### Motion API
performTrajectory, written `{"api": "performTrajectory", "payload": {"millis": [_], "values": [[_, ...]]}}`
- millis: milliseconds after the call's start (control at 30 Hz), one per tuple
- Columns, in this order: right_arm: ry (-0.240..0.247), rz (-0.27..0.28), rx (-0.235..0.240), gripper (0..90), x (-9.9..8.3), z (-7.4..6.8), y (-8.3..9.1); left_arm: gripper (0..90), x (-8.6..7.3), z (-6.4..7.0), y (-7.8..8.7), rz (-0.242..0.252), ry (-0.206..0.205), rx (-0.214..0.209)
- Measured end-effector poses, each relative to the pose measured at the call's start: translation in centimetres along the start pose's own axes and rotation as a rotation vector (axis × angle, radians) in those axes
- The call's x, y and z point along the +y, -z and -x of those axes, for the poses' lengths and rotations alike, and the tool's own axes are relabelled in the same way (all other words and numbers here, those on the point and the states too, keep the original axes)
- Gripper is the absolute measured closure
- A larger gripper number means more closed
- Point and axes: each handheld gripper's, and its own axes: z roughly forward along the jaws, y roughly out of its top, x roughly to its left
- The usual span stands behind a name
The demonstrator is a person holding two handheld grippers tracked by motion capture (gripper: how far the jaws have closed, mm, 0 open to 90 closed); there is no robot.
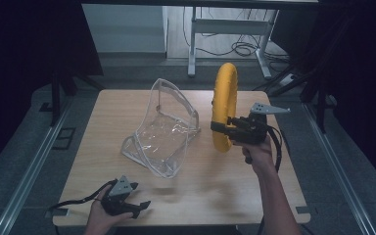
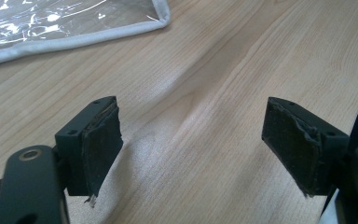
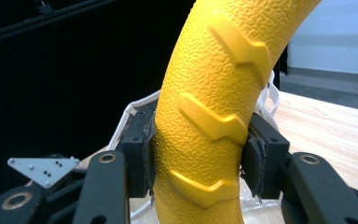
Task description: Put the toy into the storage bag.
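While the right gripper [image 1: 223, 128] is clenched on the lower arc of the yellow ring [image 1: 223, 105], the ring stands on edge right of centre in the high view, its long axis running nearly straight up the frame. The right gripper view shows both pads pressed against the ring's ribbed, pebbled surface [image 3: 209, 116], one on each side. Immediately to the ring's left in the high view sits the clear plastic bag [image 1: 164, 128], propped half open on the wooden table [image 1: 235, 186] with its mouth facing right, toward the ring; nothing can be made out inside it. The ring and the bag's rim look close, though whether they touch cannot be told. The left gripper [image 1: 136, 205] rests at the lower left of that frame, jaws spread wide and holding nothing, with the bag's white-trimmed edge [image 2: 74, 39] up and away from it. The right hand is plainly nearer, so the likely move is leftward into the bag.
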Motion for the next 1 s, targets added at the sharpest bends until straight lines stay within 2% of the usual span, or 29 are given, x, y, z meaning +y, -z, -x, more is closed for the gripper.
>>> {"api": "performTrajectory", "payload": {"millis": [367, 400, 567, 767, 867, 933, 1000], "values": [[-0.013, 0.06, 0.018, 51.4, -0.2, -0.8, -0.9, 19.6, 0.0, 0.0, 0.0, -0.004, -0.001, -0.001], [-0.022, 0.087, 0.019, 51.4, -0.2, -0.9, -1.1, 19.6, 0.0, 0.0, -0.1, -0.005, 0.0, -0.002], [-0.027, 0.118, 0.03, 51.4, -0.1, -1.1, -1.4, 19.6, 0.0, 0.0, 0.0, -0.005, -0.001, -0.001], [-0.025, 0.147, 0.051, 51.2, 0.0, -2.1, -1.8, 19.6, -0.1, 0.1, -0.1, -0.012, -0.004, -0.005], [-0.027, 0.17, 0.05, 51.2, 0.1, -2.5, -2.0, 19.6, -0.1, 0.1, 0.0, -0.01, 0.0, -0.007], [-0.026, 0.186, 0.05, 51.2, 0.2, -2.7, -2.1, 19.5, 0.0, 0.1, 0.0, -0.002, 0.009, -0.023], [-0.027, 0.201, 0.051, 51.2, 0.5, -3.0, -2.2, 19.6, 0.0, 0.1, 0.0, -0.002, 0.007, -0.016]]}}
